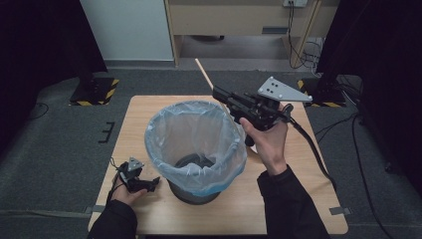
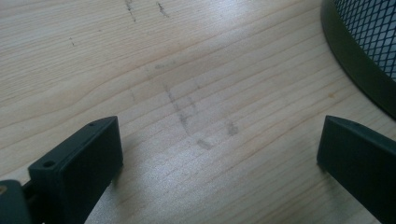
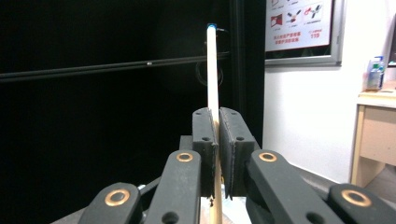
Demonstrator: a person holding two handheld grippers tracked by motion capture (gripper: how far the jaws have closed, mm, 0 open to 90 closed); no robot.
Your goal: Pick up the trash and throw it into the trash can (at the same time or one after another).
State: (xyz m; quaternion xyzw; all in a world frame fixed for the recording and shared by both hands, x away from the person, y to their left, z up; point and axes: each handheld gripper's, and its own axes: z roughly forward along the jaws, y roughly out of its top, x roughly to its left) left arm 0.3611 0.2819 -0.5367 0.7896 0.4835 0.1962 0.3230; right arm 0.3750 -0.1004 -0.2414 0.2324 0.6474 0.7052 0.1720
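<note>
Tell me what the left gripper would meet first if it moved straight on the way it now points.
Probably the light wooden table: the left gripper, jaws open, points down at bare wood. The black mesh waste bin stands off to one side.

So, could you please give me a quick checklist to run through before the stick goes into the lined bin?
1. Right tongs shut on the thin pale wooden stick: ok.
2. Stick above the bin opening: not ok; in the high view it points past the far rim.
3. Translucent blue plastic liner spread open over the black mesh bin: ok.
4. Left tongs open, nothing between them, resting on the light wooden table beside the bin: ok.
5. Contents of the bin: cannot tell.
</note>
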